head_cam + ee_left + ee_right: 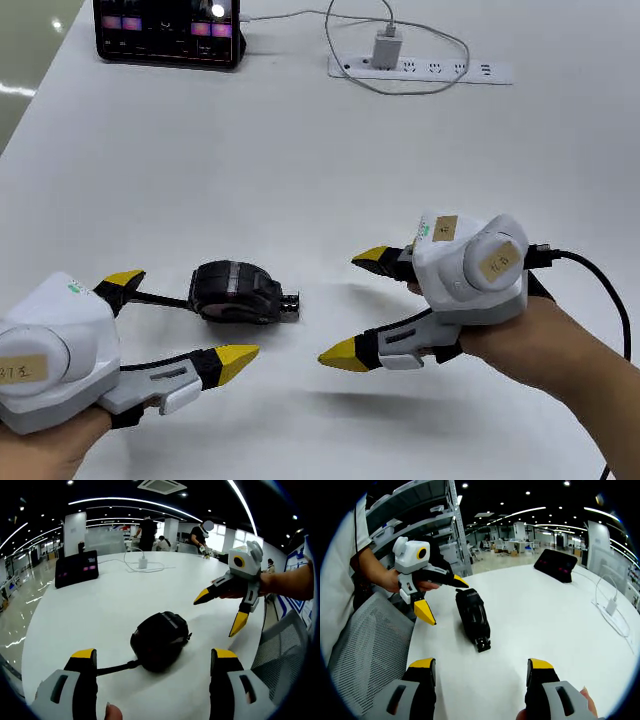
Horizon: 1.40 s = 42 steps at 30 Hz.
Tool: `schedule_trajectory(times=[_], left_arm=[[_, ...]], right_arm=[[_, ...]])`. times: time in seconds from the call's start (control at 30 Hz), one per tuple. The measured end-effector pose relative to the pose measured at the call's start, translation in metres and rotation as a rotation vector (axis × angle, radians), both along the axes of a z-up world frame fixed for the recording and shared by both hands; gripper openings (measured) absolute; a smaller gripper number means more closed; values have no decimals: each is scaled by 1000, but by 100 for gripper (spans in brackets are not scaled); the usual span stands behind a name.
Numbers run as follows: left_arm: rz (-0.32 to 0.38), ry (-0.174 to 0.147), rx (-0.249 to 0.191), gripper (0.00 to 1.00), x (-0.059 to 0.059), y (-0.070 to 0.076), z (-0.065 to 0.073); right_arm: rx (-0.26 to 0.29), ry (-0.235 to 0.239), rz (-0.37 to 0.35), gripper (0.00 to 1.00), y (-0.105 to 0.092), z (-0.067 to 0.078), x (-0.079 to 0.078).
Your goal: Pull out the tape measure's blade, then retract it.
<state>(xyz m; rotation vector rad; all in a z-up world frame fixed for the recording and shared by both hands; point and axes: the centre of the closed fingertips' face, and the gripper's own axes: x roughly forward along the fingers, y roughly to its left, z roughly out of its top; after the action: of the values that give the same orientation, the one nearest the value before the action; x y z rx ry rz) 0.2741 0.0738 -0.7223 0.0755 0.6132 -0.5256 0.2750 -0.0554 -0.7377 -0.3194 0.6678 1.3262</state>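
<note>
The tape measure (238, 290) lies on its side on the white table (300, 150), low and toward 8 o'clock in the head view. What looks like its blade hook (290, 305), too small and dark to be sure, points toward 3 o'clock, and a thin strap (160, 298) trails toward 9. The case is probably rigid, fairly dense and rubber-skinned, so it should grip well across its flanks. The blade would be thin, springy steel that snaps back, best pinched at the hook.

The left gripper (182, 316) sits at 9 o'clock, jaws spread either side of the strap and empty. The right gripper (355, 306) faces it from 3 o'clock, also spread and empty.
</note>
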Motion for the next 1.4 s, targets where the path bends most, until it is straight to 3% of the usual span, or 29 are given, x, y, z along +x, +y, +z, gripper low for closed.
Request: schedule_trajectory(times=[0.47, 0.7, 0.87, 1.4], left_arm=[[-86, -17, -24, 99, -12, -4, 6], [-109, -25, -19, 99, -15, -6, 7], [-140, -34, 9, 99, -19, -7, 6], [-183, -40, 23, 99, -26, -5, 8]], right_arm=[[0, -16, -41, 81, -16, 2, -6], [10, -31, -56, 83, -18, 5, -9], [8, -68, -80, 84, -25, 7, -6], [8, -94, -152, 87, -46, 10, -15]])
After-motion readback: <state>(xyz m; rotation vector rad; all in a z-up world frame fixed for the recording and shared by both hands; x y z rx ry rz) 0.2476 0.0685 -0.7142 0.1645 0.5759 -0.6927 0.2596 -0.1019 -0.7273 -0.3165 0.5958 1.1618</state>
